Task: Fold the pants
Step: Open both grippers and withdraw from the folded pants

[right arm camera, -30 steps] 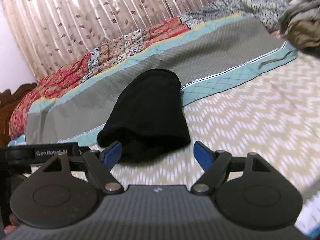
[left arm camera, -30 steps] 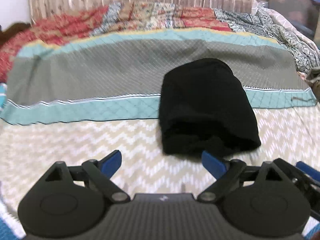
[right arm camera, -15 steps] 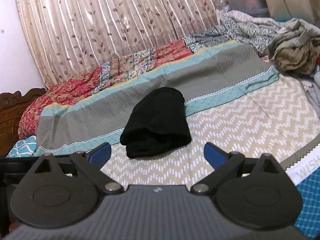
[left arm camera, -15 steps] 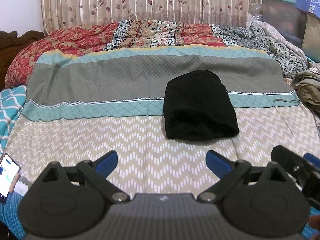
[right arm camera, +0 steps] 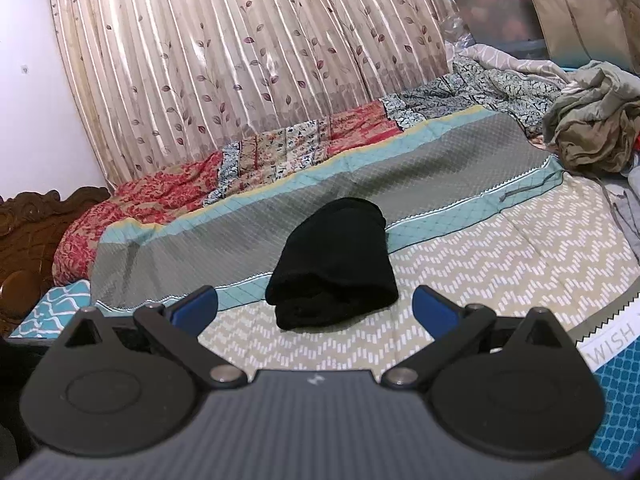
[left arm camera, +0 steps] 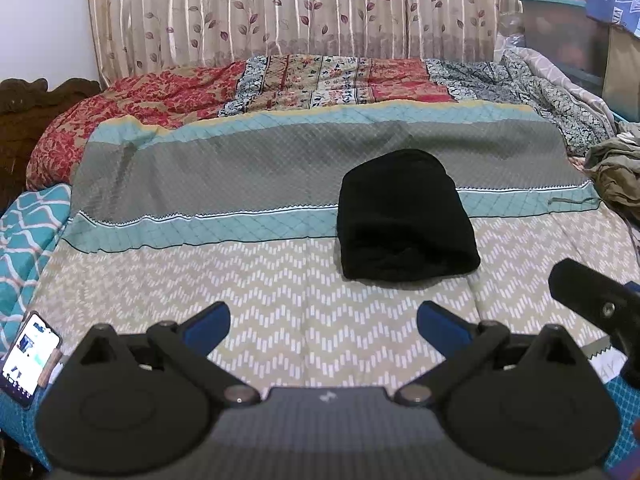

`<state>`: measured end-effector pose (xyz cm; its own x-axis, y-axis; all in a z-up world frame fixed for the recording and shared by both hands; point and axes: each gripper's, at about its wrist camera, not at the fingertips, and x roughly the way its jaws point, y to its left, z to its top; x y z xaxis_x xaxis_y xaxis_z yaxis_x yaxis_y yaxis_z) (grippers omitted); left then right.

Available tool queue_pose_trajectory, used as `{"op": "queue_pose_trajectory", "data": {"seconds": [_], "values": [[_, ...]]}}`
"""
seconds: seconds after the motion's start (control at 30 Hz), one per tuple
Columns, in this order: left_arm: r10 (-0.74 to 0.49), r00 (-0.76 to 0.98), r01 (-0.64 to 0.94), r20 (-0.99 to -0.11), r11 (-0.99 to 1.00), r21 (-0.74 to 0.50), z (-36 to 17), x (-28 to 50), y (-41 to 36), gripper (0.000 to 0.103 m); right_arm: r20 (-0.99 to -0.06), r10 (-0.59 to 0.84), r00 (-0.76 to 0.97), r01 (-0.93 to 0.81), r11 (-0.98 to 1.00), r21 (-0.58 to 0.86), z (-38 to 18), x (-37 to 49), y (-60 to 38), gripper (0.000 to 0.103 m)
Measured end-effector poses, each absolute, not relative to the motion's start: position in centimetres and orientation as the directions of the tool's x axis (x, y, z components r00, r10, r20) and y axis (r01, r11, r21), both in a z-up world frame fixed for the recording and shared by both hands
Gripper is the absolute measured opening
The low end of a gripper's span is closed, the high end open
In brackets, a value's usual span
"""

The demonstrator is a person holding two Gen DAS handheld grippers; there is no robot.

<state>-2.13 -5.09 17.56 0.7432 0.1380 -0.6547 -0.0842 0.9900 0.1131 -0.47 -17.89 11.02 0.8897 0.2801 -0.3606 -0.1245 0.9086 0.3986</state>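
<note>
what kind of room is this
Most likely a bedroom: a wide bed with patterned covers, a carved wooden headboard and a leaf-print curtain behind. Folded black pants lie on the bed.

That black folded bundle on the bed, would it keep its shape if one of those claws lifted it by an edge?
Probably not. The black pants look like soft cloth in loose, rounded layers, so lifting one edge would likely let them droop and unfold. They seem light and unlikely to roll. Pushed across the bedspread, they would probably bunch rather than slide.

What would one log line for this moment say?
pants: folded, on bed | left tool: open, empty | right tool: open, empty
</note>
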Motion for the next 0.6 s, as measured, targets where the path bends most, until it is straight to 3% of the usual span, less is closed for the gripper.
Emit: {"op": "queue_pose_trajectory", "data": {"seconds": [0.6], "values": [[0.107,0.724,-0.035,-0.681,0.992,0.119,16.9,-3.3,-6.3,0.103,-0.37,0.27,0.889,-0.097,0.9,0.424,10.7,-0.7,-18.0,0.103]]}}
